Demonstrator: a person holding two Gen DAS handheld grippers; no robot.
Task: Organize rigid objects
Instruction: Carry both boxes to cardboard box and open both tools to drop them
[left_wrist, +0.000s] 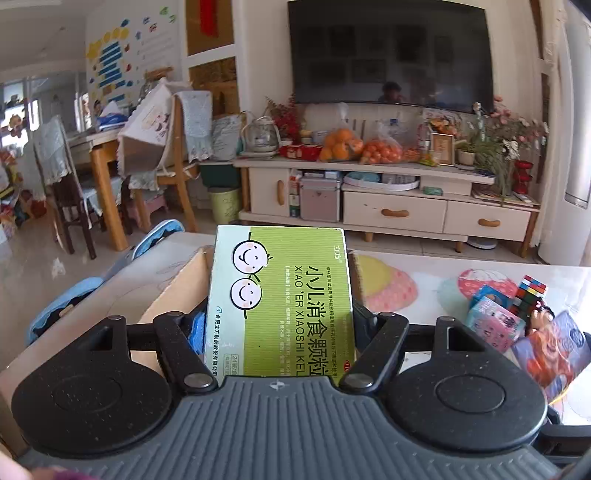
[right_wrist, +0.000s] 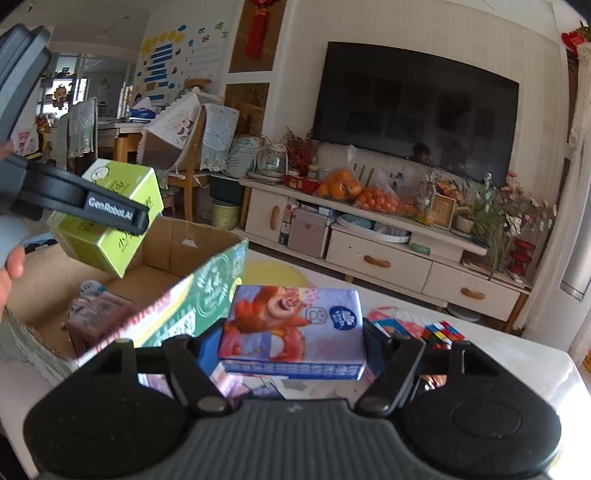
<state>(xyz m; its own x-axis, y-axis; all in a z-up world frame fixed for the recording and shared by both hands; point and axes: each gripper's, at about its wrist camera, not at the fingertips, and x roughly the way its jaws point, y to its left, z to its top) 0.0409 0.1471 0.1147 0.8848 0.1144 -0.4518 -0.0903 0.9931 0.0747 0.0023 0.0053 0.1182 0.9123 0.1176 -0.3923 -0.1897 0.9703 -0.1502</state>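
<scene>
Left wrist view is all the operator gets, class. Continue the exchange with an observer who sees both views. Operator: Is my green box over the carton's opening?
Observer: Yes, the left tool holds the green box above the open carton.
Operator: Anything inside already?
Observer: A dark reddish packet lies on its floor.
Operator: And the other tool?
Observer: The right tool is shut on a cartoon-printed pack.

Both views are lit by soft daylight. Glare is seen on the floor (left_wrist: 55, 266) at the left and on the table (right_wrist: 565, 391) at its right edge. Edges are bowed by fisheye distortion; slight softness is noted throughout.
</scene>
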